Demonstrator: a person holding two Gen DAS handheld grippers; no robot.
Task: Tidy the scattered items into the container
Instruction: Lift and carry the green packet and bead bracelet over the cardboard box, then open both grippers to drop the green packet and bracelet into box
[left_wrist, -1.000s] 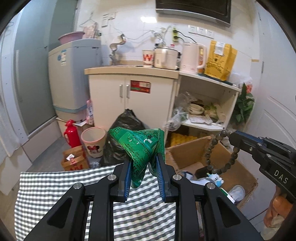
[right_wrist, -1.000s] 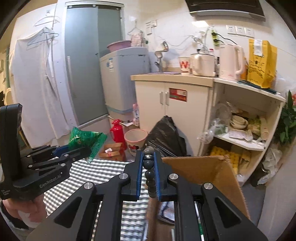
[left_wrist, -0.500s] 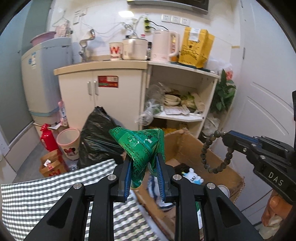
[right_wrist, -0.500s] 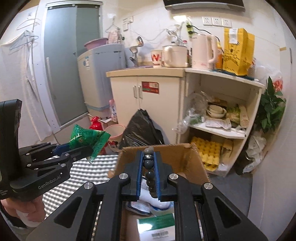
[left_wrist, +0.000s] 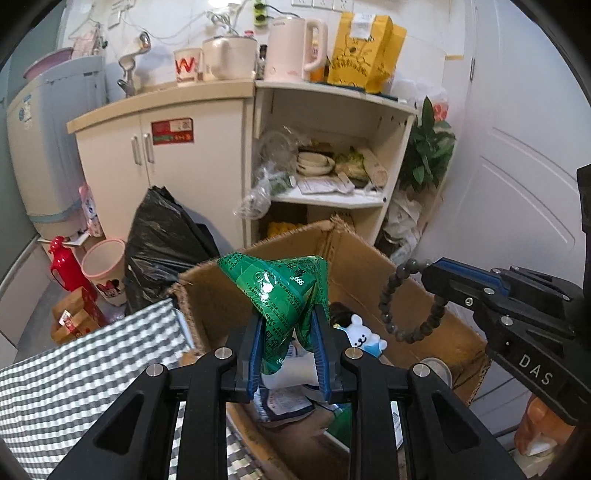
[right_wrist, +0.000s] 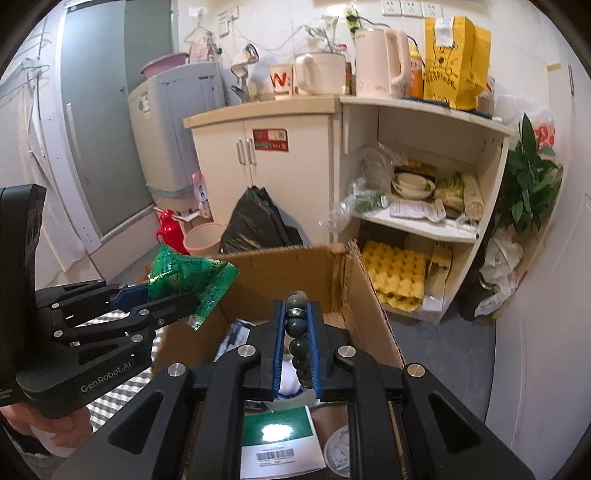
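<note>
Left gripper (left_wrist: 288, 350): currently clamped on a crinkled green foil snack packet (left_wrist: 280, 291), which is held above the open brown cardboard box (left_wrist: 362, 273).
Right gripper (right_wrist: 297, 347): closed on a dark round-bead bracelet (right_wrist: 298, 328), held over the same box.
Box contents: a white toy bear (left_wrist: 364, 334) and papers are seen inside.
Checked tablecloth (left_wrist: 92, 365): found beside the box.

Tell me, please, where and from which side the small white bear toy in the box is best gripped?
Judging by its pose, grip the bear across its white head, coming straight down from above. The box walls block any sideways approach, the head faces up and is the most exposed part, and its lower body is partly buried among papers. The packet hides its left side.
</note>
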